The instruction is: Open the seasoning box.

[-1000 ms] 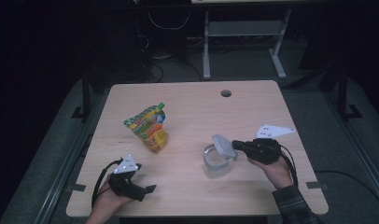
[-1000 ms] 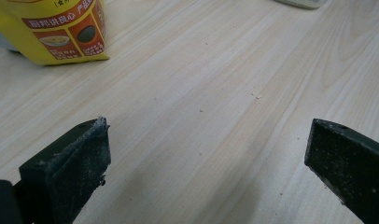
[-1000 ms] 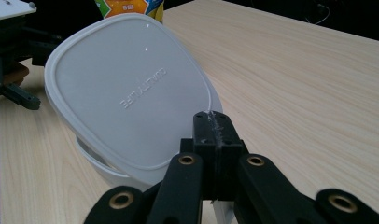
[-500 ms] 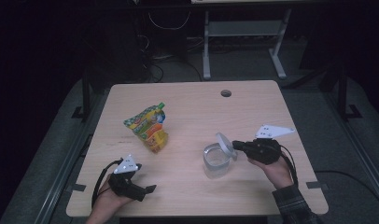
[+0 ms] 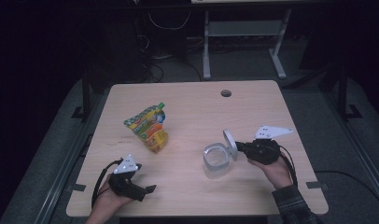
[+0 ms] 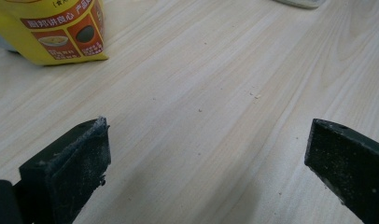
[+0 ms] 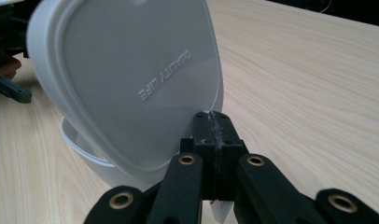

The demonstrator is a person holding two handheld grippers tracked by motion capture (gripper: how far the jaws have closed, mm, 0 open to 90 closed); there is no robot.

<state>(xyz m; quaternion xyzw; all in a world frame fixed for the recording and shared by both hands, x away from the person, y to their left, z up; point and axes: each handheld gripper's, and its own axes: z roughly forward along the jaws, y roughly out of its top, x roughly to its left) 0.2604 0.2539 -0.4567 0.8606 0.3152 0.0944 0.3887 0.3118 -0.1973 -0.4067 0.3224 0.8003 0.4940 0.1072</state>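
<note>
Right tongs [image 5: 238, 148] are clamped on the edge of the white lid [image 5: 230, 144], pads fully closed on its rim in the right gripper view, lid [image 7: 131, 84] held tilted up on edge. Compared with a second ago the lid stands a bit steeper and sits right at the rim of the clear container [image 5: 216, 160], which is touching or just under it; the hand itself hasn't shifted. Reads as the lid coming off, or being hinged back, so the container mouth is now open from above. My guess at the next step: set the lid aside, then bring in the snack pouch [image 5: 150, 128]. Left tongs [image 5: 150, 189] are idle, jaws spread wide with nothing between them, resting low near the front-left corner of the surface [image 5: 192, 107]; the left gripper view shows bare wood grain between the jaws and the yellow bottom of the pouch [image 6: 61, 32] up ahead, well apart. The pouch stands upright left of centre, well clear of the container. The surface is light wood with a cable hole [image 5: 226, 93] near the far edge and a few crumbs. Room is dark: grey floor, a white desk frame [image 5: 243, 42] and loose cables behind.
</note>
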